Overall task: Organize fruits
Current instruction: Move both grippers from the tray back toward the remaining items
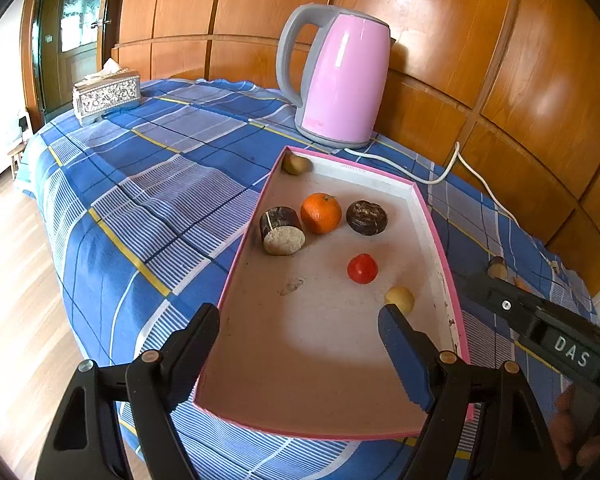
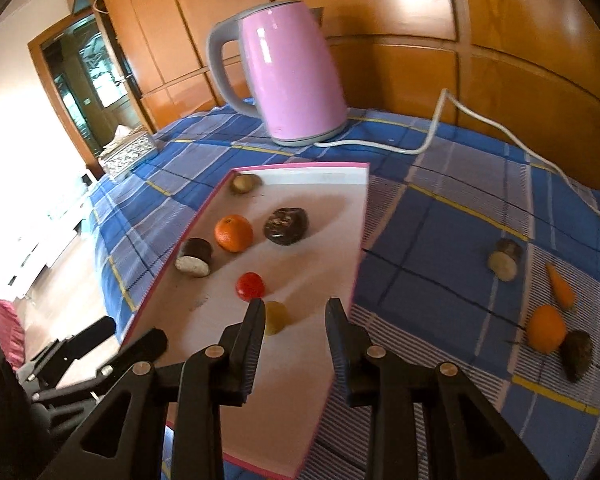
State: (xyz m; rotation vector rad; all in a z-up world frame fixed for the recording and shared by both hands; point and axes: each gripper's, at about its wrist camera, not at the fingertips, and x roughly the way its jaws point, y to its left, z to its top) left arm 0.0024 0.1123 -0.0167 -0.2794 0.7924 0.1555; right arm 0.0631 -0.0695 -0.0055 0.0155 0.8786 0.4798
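Observation:
A pink-rimmed tray [image 1: 436, 220] [image 2: 360, 208] lies on the blue checked cloth. In it are an orange [image 1: 321, 213] [image 2: 233, 233], a red tomato [image 1: 362, 268] [image 2: 250, 285], a small yellow fruit [image 1: 400, 299] [image 2: 278, 316], a dark round fruit [image 1: 366, 217] [image 2: 286, 220], a dark-skinned cut piece [image 1: 282, 231] [image 2: 194, 257] and a greenish fruit [image 1: 296, 164] [image 2: 244, 183]. On the cloth to the right lie a cut piece [image 2: 505, 259], a carrot [image 2: 561, 285], an orange [image 2: 546, 328] and a dark fruit [image 2: 578, 354]. My left gripper [image 1: 300, 324] is open over the tray's near end. My right gripper [image 2: 296, 312] is open and empty beside the yellow fruit.
A pink kettle [image 1: 340, 76] [image 2: 288, 76] stands behind the tray, its white cord [image 2: 440, 128] trailing right. A silver tissue box [image 1: 106, 96] [image 2: 130, 152] sits at the far left. Wood panelling backs the table; the floor drops off on the left.

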